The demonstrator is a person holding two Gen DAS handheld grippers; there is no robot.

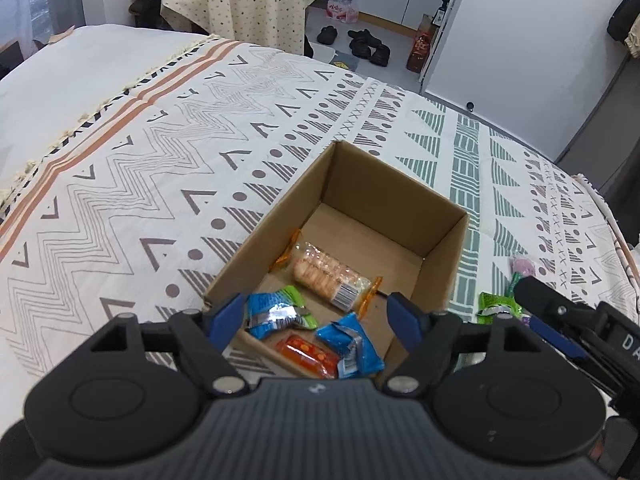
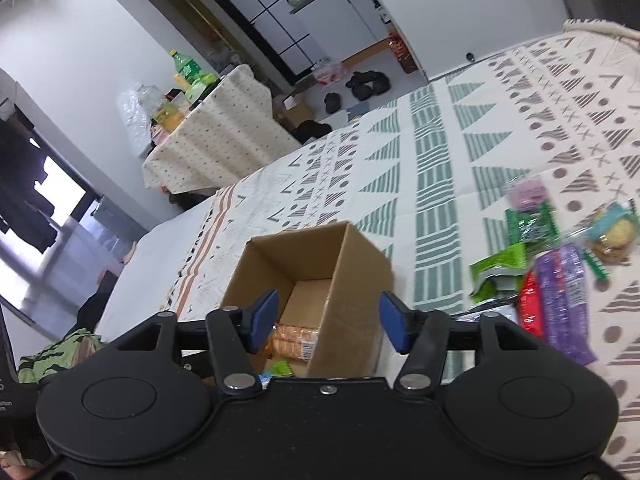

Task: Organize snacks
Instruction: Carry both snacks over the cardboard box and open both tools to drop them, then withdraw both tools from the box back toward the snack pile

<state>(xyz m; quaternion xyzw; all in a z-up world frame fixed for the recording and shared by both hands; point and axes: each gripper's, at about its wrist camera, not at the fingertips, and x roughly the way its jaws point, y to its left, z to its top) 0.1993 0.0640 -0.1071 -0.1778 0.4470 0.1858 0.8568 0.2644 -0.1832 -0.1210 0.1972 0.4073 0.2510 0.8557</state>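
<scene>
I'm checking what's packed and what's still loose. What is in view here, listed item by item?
cardboard box: one, brown, open, on the patterned cloth.
cracker sleeve: one, clear with orange ends, inside the box.
blue packets: two, blue and silver, one with a green end, inside the box at its near side.
orange packet: one, orange-red, inside the box between the blue ones.
loose snacks: a pile, green, purple, red, pink and a cookie pack, on the cloth outside the box; count unclear from blur.
patterned cloth: one, cream with grey, green and orange patterns, under everything.
left gripper: jaws open, empty, above the box.
right gripper: jaws open, empty, near the box.
</scene>
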